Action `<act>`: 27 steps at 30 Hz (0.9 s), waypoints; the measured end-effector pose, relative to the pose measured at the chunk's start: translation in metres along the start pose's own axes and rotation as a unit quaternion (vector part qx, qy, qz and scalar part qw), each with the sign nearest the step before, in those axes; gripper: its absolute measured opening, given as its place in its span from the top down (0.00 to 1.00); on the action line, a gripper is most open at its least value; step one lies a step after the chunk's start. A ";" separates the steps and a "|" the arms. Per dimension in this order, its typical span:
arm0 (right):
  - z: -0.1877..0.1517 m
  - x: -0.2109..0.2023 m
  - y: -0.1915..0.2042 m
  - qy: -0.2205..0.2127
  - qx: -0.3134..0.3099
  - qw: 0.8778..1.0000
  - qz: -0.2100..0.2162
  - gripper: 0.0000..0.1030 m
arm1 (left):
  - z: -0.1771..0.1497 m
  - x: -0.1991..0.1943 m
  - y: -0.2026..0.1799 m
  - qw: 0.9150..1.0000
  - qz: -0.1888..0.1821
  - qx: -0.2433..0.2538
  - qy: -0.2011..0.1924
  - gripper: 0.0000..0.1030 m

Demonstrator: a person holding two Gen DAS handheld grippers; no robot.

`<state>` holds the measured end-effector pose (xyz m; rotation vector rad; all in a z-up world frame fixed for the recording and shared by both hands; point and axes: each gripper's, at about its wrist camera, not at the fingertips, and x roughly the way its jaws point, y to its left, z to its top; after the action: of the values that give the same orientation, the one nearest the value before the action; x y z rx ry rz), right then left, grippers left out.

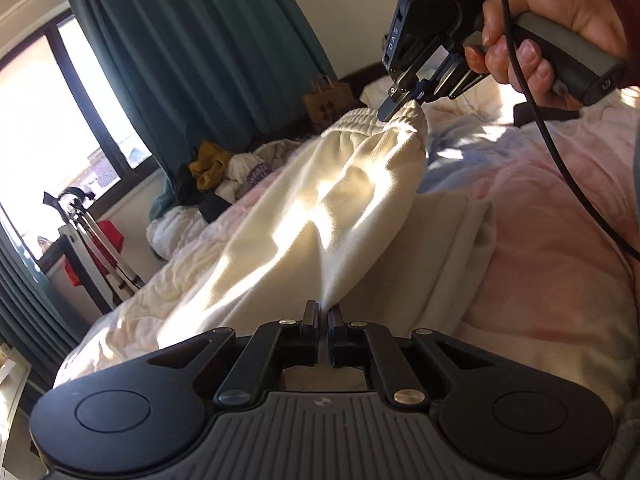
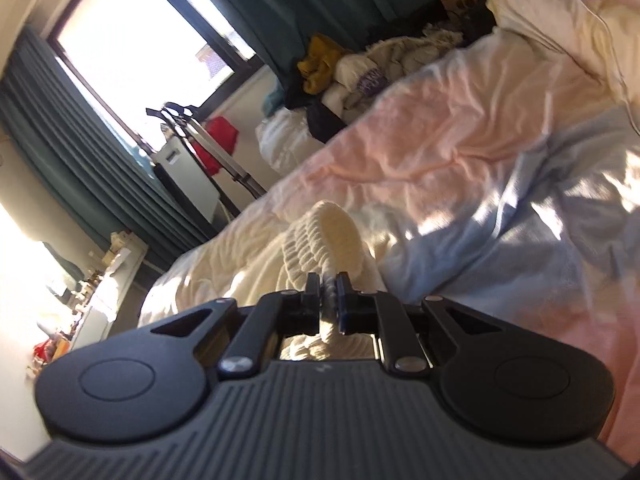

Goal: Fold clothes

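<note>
A: Where are the cream trousers (image 1: 320,200)?

B: Lifted off the bed (image 1: 560,208), stretched between both tools. The right gripper (image 1: 400,104) pinches the ribbed waistband (image 2: 320,240); the left gripper (image 1: 324,314) is pressed together on the cloth lower down.

A: How far along?

B: Early, I judge. Nothing is folded flat yet, and a pile of clothes (image 1: 224,172) waits at the bed's far edge.
</note>
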<state>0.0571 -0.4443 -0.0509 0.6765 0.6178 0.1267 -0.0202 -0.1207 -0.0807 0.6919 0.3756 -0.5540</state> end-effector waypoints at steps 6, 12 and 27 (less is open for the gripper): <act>-0.013 0.003 -0.009 0.024 0.022 0.999 -0.019 0.87 | -0.010 0.007 -0.003 1.000 0.011 -0.002 0.009 0.93; 0.003 -0.020 -0.008 -0.035 0.032 0.999 0.003 0.85 | -0.006 -0.011 0.000 0.998 0.012 -0.042 -0.042 0.63; 0.043 0.097 -0.054 0.138 0.118 0.977 0.114 0.55 | -0.002 0.049 -0.024 0.999 0.010 0.001 -0.040 0.40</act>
<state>0.1561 -0.4801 -0.1061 0.9699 0.8288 0.3700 0.0040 -0.1513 -0.1185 0.6732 0.2933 -0.5617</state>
